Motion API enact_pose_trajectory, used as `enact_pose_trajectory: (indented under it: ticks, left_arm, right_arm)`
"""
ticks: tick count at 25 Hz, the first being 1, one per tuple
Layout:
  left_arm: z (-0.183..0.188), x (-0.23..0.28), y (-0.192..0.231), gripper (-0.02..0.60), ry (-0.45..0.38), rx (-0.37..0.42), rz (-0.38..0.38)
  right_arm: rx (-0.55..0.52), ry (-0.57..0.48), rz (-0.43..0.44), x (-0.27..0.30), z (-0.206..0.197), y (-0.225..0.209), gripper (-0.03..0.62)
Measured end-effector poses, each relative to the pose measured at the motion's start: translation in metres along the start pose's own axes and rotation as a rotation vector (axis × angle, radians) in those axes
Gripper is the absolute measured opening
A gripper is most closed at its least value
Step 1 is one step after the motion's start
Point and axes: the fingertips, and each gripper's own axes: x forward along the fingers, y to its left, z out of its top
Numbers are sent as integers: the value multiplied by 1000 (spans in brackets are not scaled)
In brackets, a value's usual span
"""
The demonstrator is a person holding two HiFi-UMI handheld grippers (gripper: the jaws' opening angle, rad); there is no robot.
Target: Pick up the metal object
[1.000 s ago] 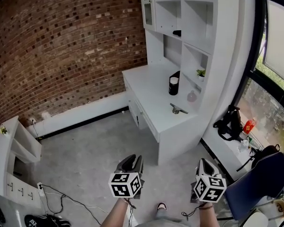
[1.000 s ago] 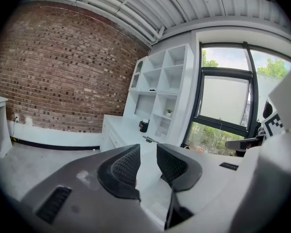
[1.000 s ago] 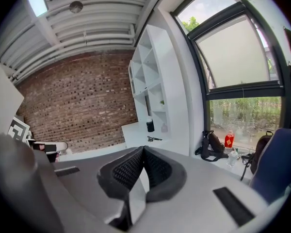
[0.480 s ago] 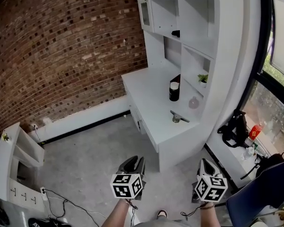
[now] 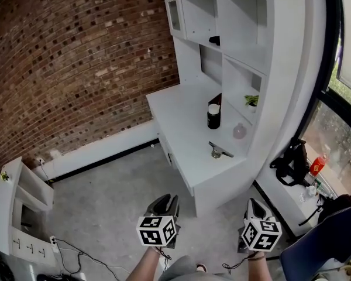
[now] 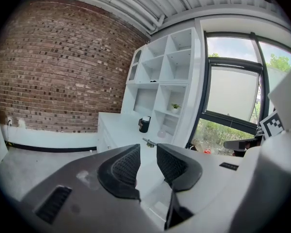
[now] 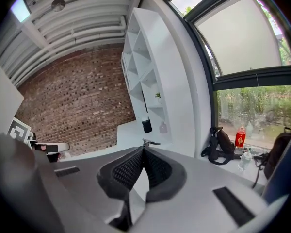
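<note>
The metal object [image 5: 220, 151], a small silvery piece with a flat bar on top, lies near the front right of the white desk [image 5: 181, 113]. It also shows small and far off in the left gripper view [image 6: 148, 142] and in the right gripper view [image 7: 150, 142]. Both grippers hang low over the grey floor, well short of the desk. My left gripper [image 5: 165, 202] has a narrow gap between its pads and holds nothing. The pads of my right gripper [image 5: 253, 206] meet at the tips, and it is empty.
A black cylinder with a white lid [image 5: 213, 116], a pink bottle [image 5: 240, 132] and a small plant [image 5: 251, 100] stand behind the metal object. A low white shelf unit [image 5: 17, 198] and cables [image 5: 76, 253] are left; a black bag [image 5: 292, 160] and blue chair [image 5: 327, 244] are right.
The desk and its objects have slid lower and closer in the head view as the person approaches. Both grippers keep their places and jaw positions.
</note>
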Motion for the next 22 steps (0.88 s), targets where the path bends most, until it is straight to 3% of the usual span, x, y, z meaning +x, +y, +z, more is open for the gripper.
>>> enact_pose_trajectory:
  ticks: [8, 22]
  left_arm:
    - [8, 51, 13, 107, 14, -10, -40]
    - [95, 185, 56, 107, 21, 42, -194]
  right_arm:
    - [-6, 26, -42, 36, 4, -6, 0]
    - [47, -20, -186, 133, 69, 0, 0]
